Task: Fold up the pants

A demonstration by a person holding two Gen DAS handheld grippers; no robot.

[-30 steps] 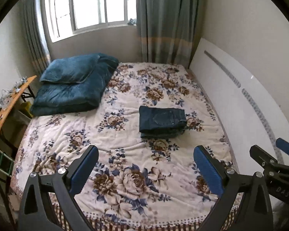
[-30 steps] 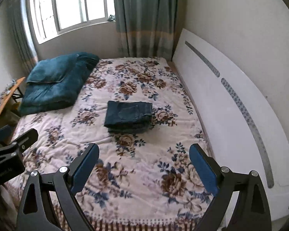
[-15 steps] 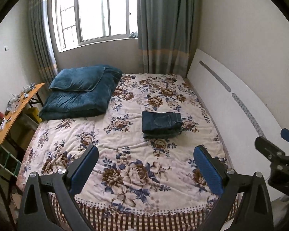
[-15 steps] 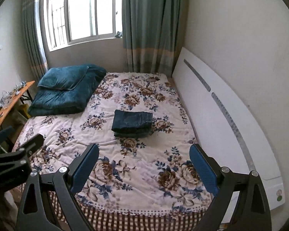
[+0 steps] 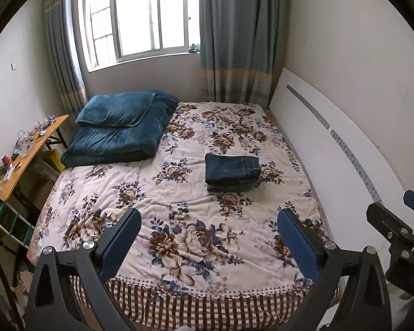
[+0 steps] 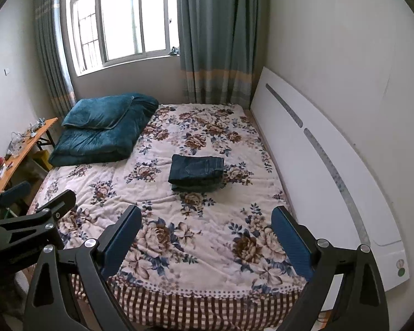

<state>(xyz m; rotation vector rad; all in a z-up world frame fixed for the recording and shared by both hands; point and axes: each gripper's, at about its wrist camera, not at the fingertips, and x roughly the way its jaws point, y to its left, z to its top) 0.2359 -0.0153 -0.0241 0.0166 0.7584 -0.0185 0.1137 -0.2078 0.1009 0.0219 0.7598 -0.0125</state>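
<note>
Pants (image 5: pixel 231 172) lie on the floral bedspread (image 5: pixel 179 237) as a compact, squared-off dark denim stack, toward the headboard (image 5: pixel 331 165) side of the middle of the bed, and we judge the folding as good as done. From our left gripper (image 5: pixel 207 237) the stack sits ahead and a little to the right; from our right gripper (image 6: pixel 204 237) it sits ahead and slightly to the left, so it lies roughly between our 2 tools, well apart from both. Neither is clearly nearer. The stack's longer side runs across our view, left to right, with the waistband end toward the headboard. Both grippers hang above the foot of the bed with their blue pads spread wide and nothing between them. If any tidying is still wanted, we would have to reach forward over the bedspread, each gripper taking 1 short end of the stack. The blue folded quilt (image 5: pixel 118 132) lies far off to the left, out of the way.
</note>
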